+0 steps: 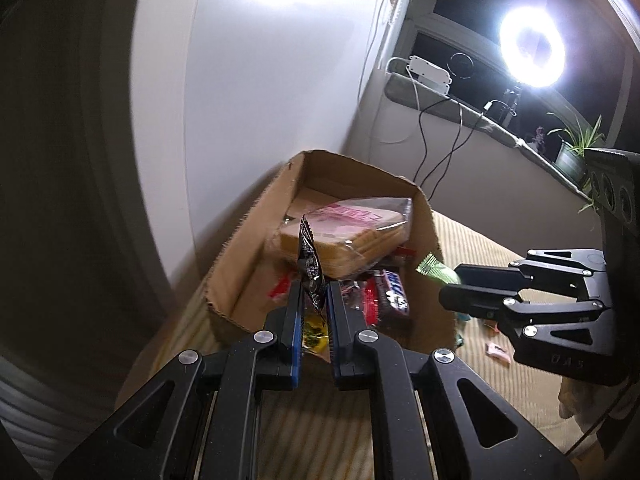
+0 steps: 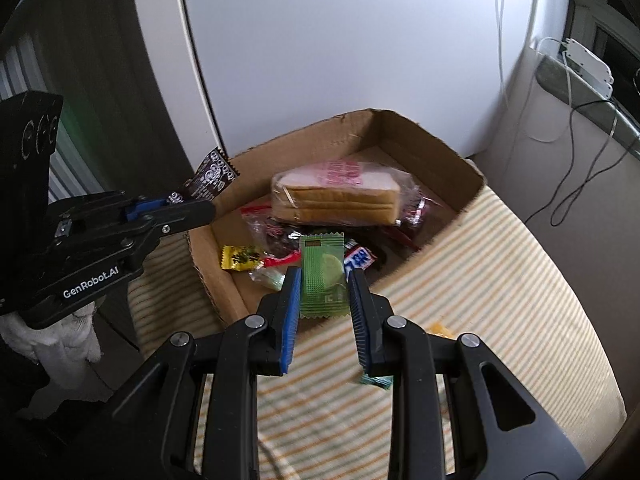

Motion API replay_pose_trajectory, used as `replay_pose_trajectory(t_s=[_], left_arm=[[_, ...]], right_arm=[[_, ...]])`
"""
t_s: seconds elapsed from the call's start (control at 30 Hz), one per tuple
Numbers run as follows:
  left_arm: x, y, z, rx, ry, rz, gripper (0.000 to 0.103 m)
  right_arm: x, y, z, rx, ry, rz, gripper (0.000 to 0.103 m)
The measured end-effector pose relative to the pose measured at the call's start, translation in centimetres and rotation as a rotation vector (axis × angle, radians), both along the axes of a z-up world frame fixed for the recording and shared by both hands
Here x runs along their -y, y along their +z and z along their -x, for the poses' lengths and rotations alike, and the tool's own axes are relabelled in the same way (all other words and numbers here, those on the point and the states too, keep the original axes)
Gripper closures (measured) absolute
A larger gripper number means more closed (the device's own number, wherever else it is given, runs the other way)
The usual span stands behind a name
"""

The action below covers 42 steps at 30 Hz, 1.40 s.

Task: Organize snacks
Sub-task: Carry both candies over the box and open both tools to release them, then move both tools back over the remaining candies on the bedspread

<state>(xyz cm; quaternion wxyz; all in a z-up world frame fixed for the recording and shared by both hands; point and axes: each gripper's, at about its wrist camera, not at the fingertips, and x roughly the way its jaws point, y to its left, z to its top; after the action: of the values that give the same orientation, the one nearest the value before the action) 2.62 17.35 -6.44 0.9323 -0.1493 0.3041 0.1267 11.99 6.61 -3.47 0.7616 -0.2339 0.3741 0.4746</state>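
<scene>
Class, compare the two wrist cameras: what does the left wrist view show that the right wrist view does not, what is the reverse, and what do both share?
Only the left wrist view shows the ring light and the potted plant on the windowsill.

Only the right wrist view shows the yellow packet inside the box and the white cloth at lower left.

Both show the cardboard box, the wrapped sandwich, the black packet and the green packet.
</scene>
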Motion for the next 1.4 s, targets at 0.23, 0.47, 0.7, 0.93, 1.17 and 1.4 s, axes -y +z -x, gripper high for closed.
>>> replay_pose_trajectory(t_s=[0.23,0.47,0.7,0.93,1.17,1.4], left_arm=[[-0.7,-0.2,-0.3,-0.001,0.011,0.008,0.094],[-0.9,-0.1,-0.3,-0.002,0.021,0.011,0.085],[-1.0,-0.1,-0.1,0.005,0.034,0.011,0.064],[0.1,0.5,-0.1,0.023,0.016,0.003,0.064],[2.3,1.1,-0.3,0.042,-0.028,-0.005,0.064],[5.2,1.6,-0.8,0.056,-0.087,-0.01,0.064]], right_arm=[[-1.5,-0.9,0.0,-0.019,0.02,0.014,0.078],[-1.9,-1.1,0.5,-0.01,0.03,0.013,0.075],[-1.1,-0.3,0.7,0.027,0.017,-0.012,0.032],[1.1,0.6,-0.1,0.034,-0.024,-0.03,0.026],[5.1,1.1,-1.8,0.036,-0.1,-0.037,0.026],[9.4,0.0,-3.0,0.022,-0.164,-0.013,0.026]])
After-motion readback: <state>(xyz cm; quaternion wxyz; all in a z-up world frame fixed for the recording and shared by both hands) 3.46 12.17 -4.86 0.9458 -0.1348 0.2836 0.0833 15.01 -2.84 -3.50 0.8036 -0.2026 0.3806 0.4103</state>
